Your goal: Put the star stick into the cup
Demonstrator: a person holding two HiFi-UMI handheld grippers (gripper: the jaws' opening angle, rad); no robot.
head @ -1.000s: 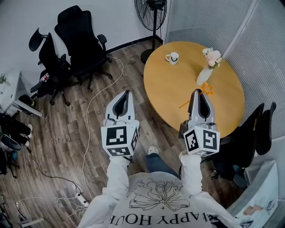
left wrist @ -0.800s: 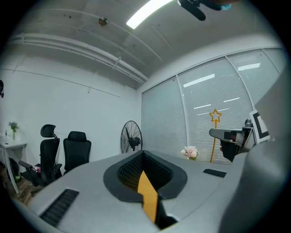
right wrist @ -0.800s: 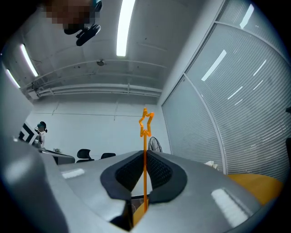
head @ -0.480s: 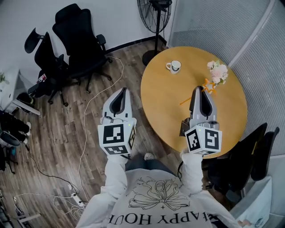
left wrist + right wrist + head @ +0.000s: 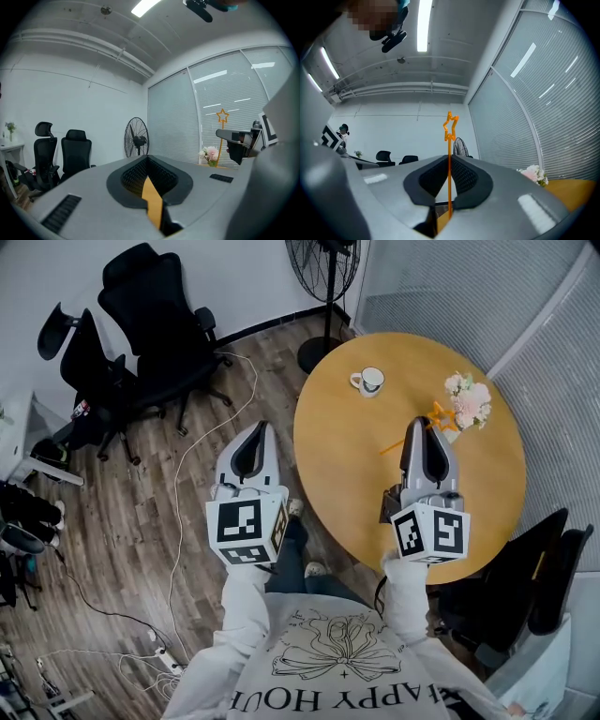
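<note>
One orange star stick [image 5: 450,140] is pinched between the pressed-together jaws of the right gripper [image 5: 449,160], its thin shaft running up through the dark pads and its star tip rising past the jaw tips against the white wall. From the head view the star stick [image 5: 438,415] crosses the tip of the right gripper [image 5: 422,424], with the star end out to the right and the plain end slanting to the left; it seems to be held above the round wooden surface [image 5: 347,474] rather than resting on it, though the steep angle makes that hard to confirm. Just beside the star stands a vase of pale pink flowers [image 5: 472,399]. The white cup [image 5: 368,382] sits upright toward the far side of the surface, well apart from the stick. The left gripper [image 5: 260,429] is off the surface's left edge, over the wooden floor [image 5: 122,512]; its own view shows the left gripper [image 5: 147,159] with jaws closed together and nothing between them. Beyond the surface stands a black fan [image 5: 322,268], and black office chairs [image 5: 150,324] cluster by the wall, with white cables [image 5: 183,493] trailing across the floor.
</note>
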